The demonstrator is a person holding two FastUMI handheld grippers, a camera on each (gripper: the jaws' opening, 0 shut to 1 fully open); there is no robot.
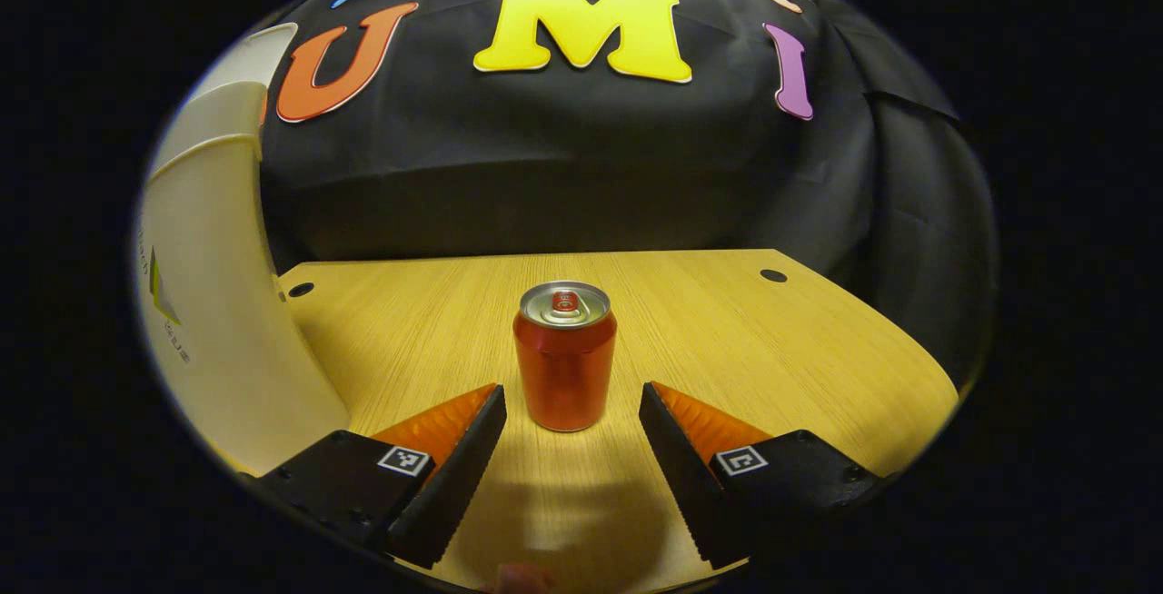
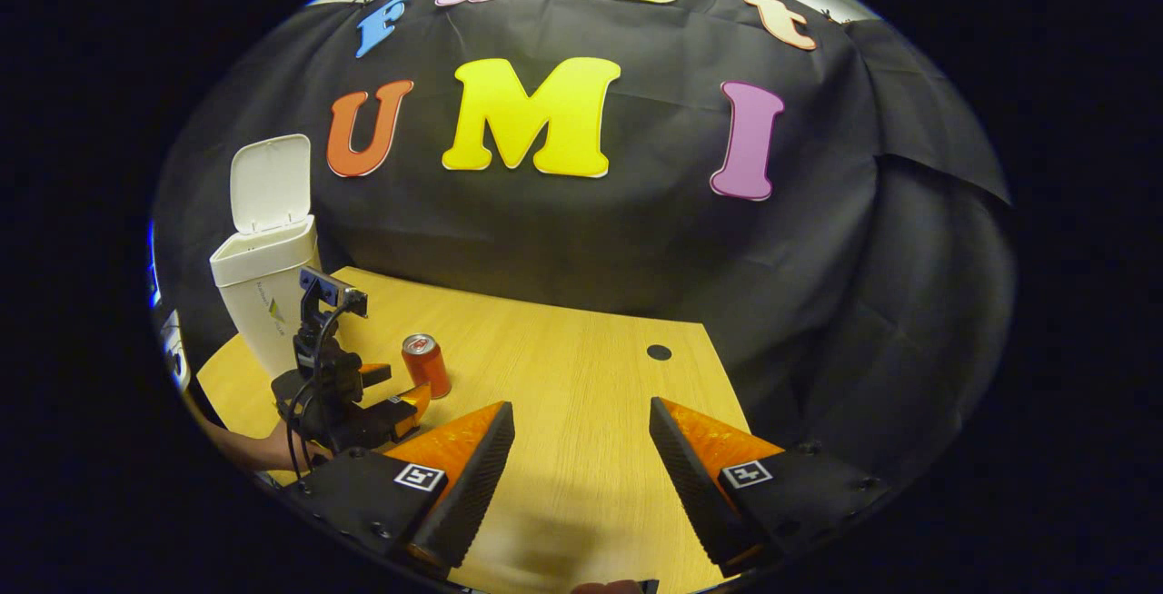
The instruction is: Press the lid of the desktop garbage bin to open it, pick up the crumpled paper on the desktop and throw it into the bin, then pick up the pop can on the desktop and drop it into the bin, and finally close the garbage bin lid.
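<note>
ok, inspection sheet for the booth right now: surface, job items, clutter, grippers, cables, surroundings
Surface: wooden desktop, round holes near the back edge.
Job's things: pop can upright on the desktop; garbage bin at the desk's left, lid raised. Crumpled paper: nothing seen on the desktop.
Clutter: nothing seen.
Grippers: left gripper open, fingers either side of the can's base, not touching; right gripper open over bare desktop.
Cables: black cable looping on the left gripper's body.
Surroundings: black cloth wall behind the desk.
</note>
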